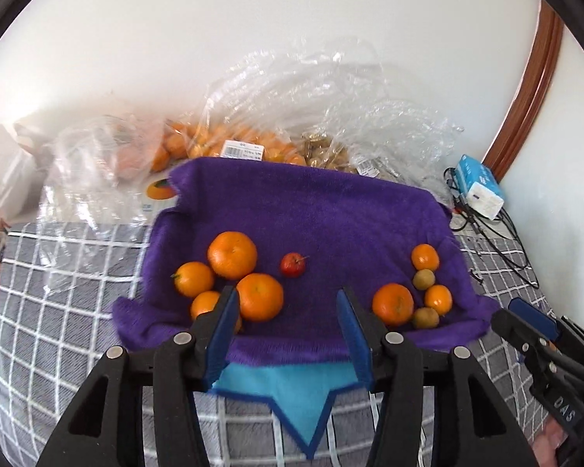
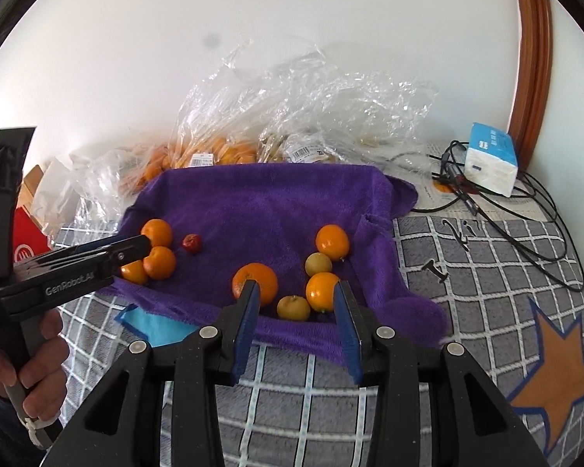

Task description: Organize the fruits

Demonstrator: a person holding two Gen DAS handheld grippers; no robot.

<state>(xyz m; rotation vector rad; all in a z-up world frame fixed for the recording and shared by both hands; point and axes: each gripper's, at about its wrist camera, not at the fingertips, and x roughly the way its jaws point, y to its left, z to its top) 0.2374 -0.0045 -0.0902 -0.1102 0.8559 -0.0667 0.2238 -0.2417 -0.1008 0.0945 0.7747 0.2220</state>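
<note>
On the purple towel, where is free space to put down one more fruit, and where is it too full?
Free: the middle of the purple towel, between the red fruit and the right cluster, and the whole far half up to the plastic bags. Crowded: the left cluster of oranges, and the right cluster, where fruits nearly touch.

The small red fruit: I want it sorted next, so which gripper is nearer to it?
Left. The left gripper hangs open just in front of the small red fruit, beside the orange cluster. The right gripper is open farther right, over the other fruit group.
</note>
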